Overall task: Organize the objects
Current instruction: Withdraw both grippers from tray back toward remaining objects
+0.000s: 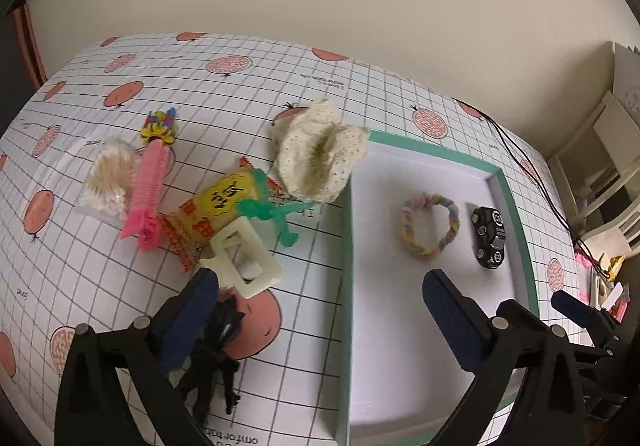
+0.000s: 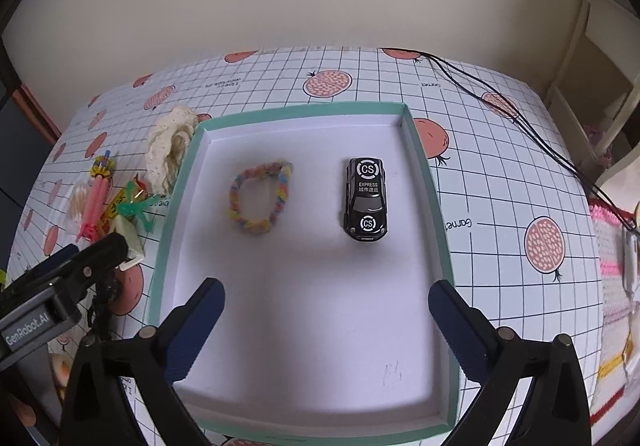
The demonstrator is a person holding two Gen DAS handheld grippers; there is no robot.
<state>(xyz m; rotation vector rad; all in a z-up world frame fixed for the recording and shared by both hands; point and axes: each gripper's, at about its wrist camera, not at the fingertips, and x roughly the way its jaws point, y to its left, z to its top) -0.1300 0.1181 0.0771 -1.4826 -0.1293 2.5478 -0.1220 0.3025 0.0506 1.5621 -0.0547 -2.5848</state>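
Observation:
A shallow white tray [image 1: 380, 326] with a teal rim holds a pastel braided bracelet [image 1: 416, 242] and a black toy car [image 1: 490, 238]. My left gripper [image 1: 320, 306] is open and straddles the tray's left wall. A black stringy item [image 1: 216, 358] lies against its left finger, and a cream buckle [image 1: 244, 262] sits just ahead. My right gripper [image 2: 326, 310] is open over the tray floor [image 2: 320, 266], short of the bracelet [image 2: 256, 224] and the car [image 2: 366, 200]. Nothing sits between either pair of fingers.
Left of the tray lie a yellow snack packet [image 1: 212, 214], a green figure [image 1: 268, 214], a pink hair roller [image 1: 148, 190], a toothpick bag [image 1: 106, 178], a colourful trinket [image 1: 160, 124] and a cream knitted piece [image 1: 320, 154] against the tray corner. Black cables [image 2: 520, 118] cross the far right.

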